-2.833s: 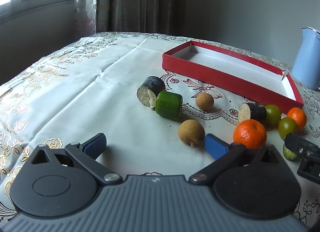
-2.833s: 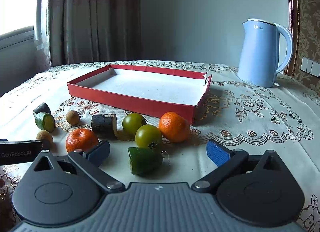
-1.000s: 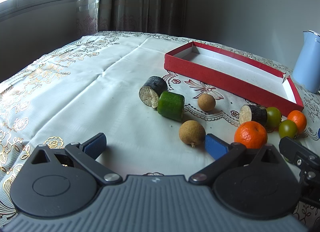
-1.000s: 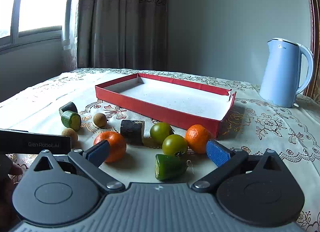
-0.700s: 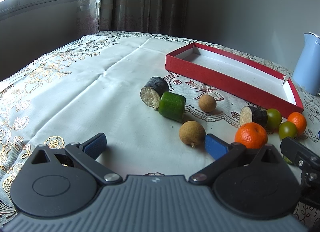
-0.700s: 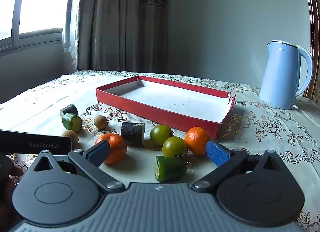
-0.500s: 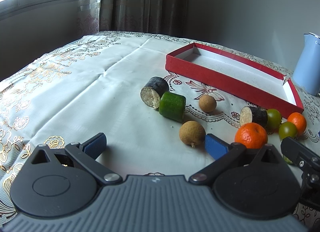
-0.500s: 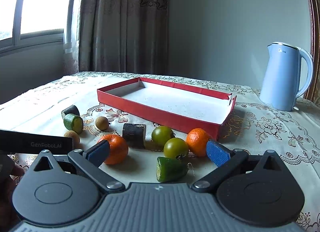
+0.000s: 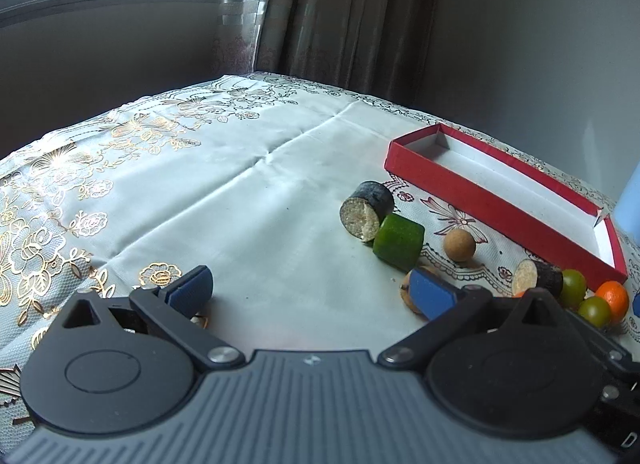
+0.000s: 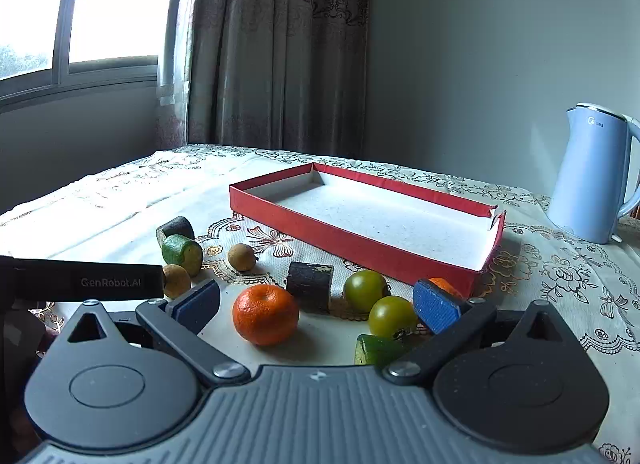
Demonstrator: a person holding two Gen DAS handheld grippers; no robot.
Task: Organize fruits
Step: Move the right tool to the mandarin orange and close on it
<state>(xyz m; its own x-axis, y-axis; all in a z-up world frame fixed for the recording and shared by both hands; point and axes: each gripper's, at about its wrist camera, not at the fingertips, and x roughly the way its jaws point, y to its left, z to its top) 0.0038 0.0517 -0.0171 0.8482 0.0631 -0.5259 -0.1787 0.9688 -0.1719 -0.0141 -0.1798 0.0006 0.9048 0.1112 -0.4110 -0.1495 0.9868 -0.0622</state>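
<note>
An empty red tray (image 10: 352,232) with a white floor lies on the tablecloth; it also shows in the left wrist view (image 9: 492,203). In front of it lie a tangerine (image 10: 265,314), two green round fruits (image 10: 365,290) (image 10: 393,316), a second tangerine (image 10: 442,284) behind my right finger, a dark cut piece (image 10: 310,286), a green wedge (image 10: 380,348), two brown longans (image 10: 241,256) (image 10: 176,280) and a green and a dark cylinder (image 9: 398,242) (image 9: 366,211). My right gripper (image 10: 316,306) is open above the tangerine. My left gripper (image 9: 310,292) is open and empty over bare cloth.
A light blue electric kettle (image 10: 592,179) stands right of the tray. The left gripper's body (image 10: 80,282) reaches in at the left of the right wrist view. Curtains and a window lie behind the table's far edge.
Both grippers have lifted and tilted up. The left view has swung left, so the fruits sit further right. The right gripper now has the large tangerine between its fingers' line.
</note>
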